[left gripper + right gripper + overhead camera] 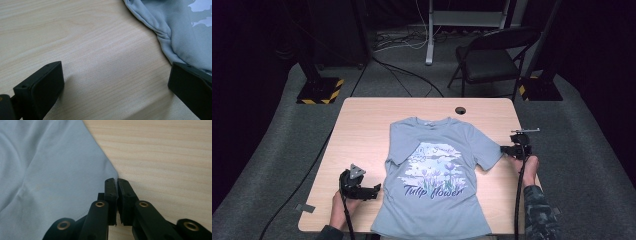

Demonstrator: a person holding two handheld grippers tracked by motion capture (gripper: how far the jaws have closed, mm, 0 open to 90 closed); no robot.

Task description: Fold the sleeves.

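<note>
Table (362,125): light wood, rounded corners, small round hole near the far edge.
T-shirt (432,180): pale blue, spread flat front-up at the table's middle, hem at the near edge; printed flowers and lettering on the chest.
Left gripper (374,190): jaws spread wide, low over bare wood just beside the shirt's left edge.
Right gripper (504,149): jaws pressed together, pinching the sleeve's corner (110,171).

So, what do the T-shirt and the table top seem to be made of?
T-shirt: soft grey-blue knit, probably cotton jersey; matte, with fine ribs and folds at the sleeve, and a printed flower picture.
Table: pale wood-grain top, likely laminate; smooth with a slight sheen, though solid wood is possible.
</note>
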